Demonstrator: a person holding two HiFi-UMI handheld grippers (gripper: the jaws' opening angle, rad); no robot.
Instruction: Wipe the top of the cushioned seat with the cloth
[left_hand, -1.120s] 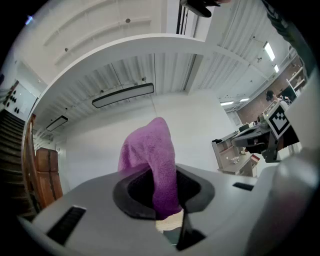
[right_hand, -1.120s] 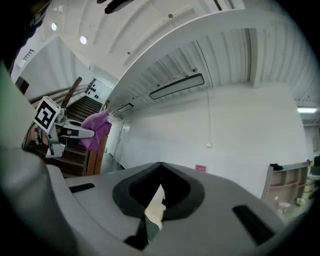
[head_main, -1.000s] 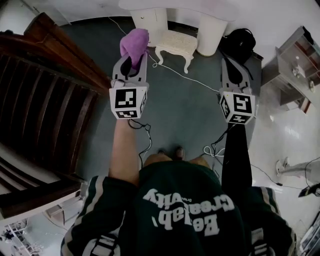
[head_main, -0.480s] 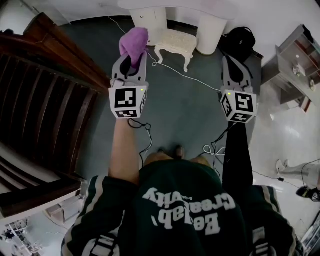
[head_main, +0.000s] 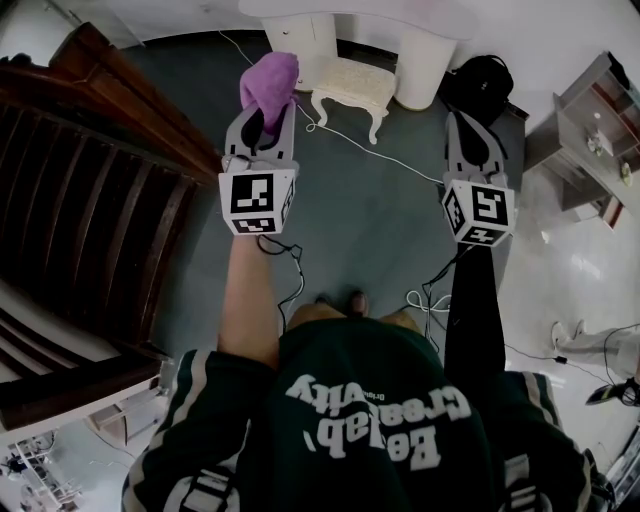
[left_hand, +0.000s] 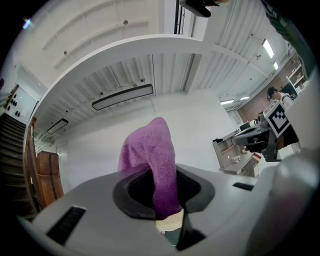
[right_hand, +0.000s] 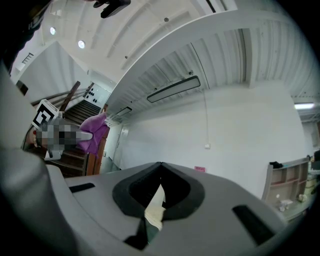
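Left gripper (head_main: 262, 118): raised at the head view's left, jaws clenched on a purple cloth (head_main: 270, 78); the cloth (left_hand: 150, 157) bunches up out of the jaw gap and folds over above the tips. Right gripper (head_main: 471, 130): raised at the right, well apart from the left one, jaws pressed together with nothing between them (right_hand: 160, 170). Cushioned seat (head_main: 352, 86): small white stool with a cream top, standing on the grey floor (head_main: 370, 210) beyond both grippers, not touched by the cloth. White cable (head_main: 375, 152): trails across the floor near the stool. Dark wooden staircase (head_main: 90, 190): along the left. Black bag (head_main: 482, 84): right of the stool.
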